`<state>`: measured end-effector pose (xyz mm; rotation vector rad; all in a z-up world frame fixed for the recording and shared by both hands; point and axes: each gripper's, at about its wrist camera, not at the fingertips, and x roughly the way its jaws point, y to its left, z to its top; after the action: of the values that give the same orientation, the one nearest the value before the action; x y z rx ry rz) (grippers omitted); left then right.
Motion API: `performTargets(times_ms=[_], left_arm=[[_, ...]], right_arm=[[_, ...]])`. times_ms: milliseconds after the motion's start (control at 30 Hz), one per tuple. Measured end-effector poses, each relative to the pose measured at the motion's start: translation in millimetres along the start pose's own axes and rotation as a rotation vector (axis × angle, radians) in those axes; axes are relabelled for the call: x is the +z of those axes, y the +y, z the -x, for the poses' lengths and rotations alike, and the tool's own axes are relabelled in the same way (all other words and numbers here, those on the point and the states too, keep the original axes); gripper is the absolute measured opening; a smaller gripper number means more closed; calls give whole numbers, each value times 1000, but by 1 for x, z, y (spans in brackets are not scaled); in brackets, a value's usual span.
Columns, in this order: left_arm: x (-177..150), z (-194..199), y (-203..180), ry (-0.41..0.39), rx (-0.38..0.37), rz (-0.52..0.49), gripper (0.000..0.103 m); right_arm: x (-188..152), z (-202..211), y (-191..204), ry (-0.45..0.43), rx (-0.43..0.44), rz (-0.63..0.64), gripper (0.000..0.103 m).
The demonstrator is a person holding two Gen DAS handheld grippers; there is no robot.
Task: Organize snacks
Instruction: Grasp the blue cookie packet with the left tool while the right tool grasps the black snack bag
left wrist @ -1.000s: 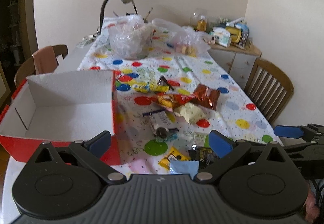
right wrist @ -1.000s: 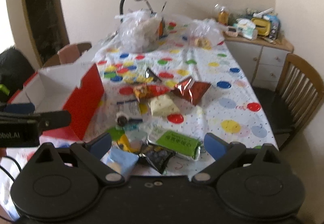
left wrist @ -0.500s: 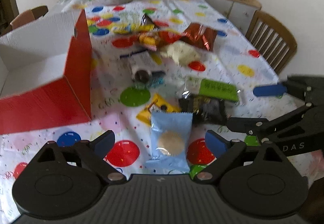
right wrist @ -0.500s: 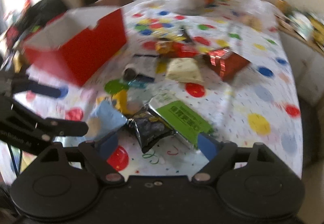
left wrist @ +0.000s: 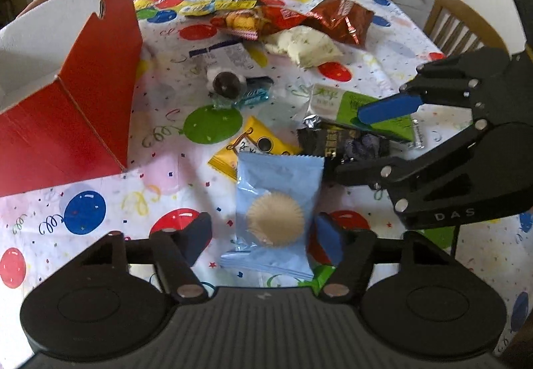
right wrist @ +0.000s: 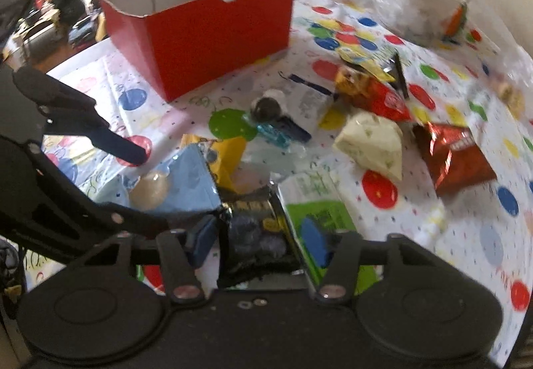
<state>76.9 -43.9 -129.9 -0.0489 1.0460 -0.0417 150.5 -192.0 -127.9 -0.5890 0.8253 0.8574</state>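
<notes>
A light blue packet (left wrist: pixel 276 212) with a round biscuit lies on the balloon-print tablecloth between the jaws of my left gripper (left wrist: pixel 265 239). Those jaws are closing and a gap still shows on the packet's left side. My right gripper (right wrist: pixel 258 240) straddles a black packet (right wrist: pixel 256 235), its jaws closing, the right pad (right wrist: pixel 314 242) over a green packet (right wrist: pixel 316 209). In the left wrist view the right gripper (left wrist: pixel 366 142) reaches in from the right. In the right wrist view the left gripper (right wrist: pixel 150 187) reaches in from the left. An open red box (left wrist: pixel 73 102) (right wrist: pixel 200 29) stands at the left.
Farther back lie a yellow packet (left wrist: pixel 246 149), a wrapped dark round biscuit (left wrist: pixel 226 82), a cream packet (left wrist: pixel 306 42), an orange-red packet (left wrist: pixel 253 19) and a brown foil bag (left wrist: pixel 339 19). Clear plastic bags (right wrist: pixel 419 12) sit at the far end. A wooden chair (left wrist: pixel 459 25) stands on the right.
Both grippers have sunk toward the table and tipped downward. Their jaws have narrowed, the left around the light blue packet, the right around the black packet. The right view has swung.
</notes>
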Motion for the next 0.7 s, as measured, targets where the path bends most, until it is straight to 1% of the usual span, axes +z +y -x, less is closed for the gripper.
performTargets(times_ms=[67, 133, 200, 267, 300, 367, 500, 700], left_arm=[[0, -1, -1, -1, -2, 6, 64], [0, -2, -3, 1, 0, 0, 59], [0, -3, -5, 2, 3, 0, 57], [1, -4, -5, 1, 7, 6, 57], [1, -4, -5, -3, 8, 5, 55], [1, -5, -6, -8, 11, 3, 53], [2, -4, -5, -13, 9, 19, 47], [1, -1, -1, -19, -8, 64, 47]], right_arm=[[2, 0, 4, -4, 12, 37, 48], [1, -4, 7, 6, 17, 70, 46], [0, -8, 7, 21, 11, 82, 44], [-1, -13, 5, 46, 10, 63, 44], [-4, -14, 5, 52, 4, 56, 44], [-6, -13, 4, 44, 1, 33, 44], [-7, -12, 5, 28, -14, -12, 40], [-10, -1, 8, -2, -57, -89, 38]])
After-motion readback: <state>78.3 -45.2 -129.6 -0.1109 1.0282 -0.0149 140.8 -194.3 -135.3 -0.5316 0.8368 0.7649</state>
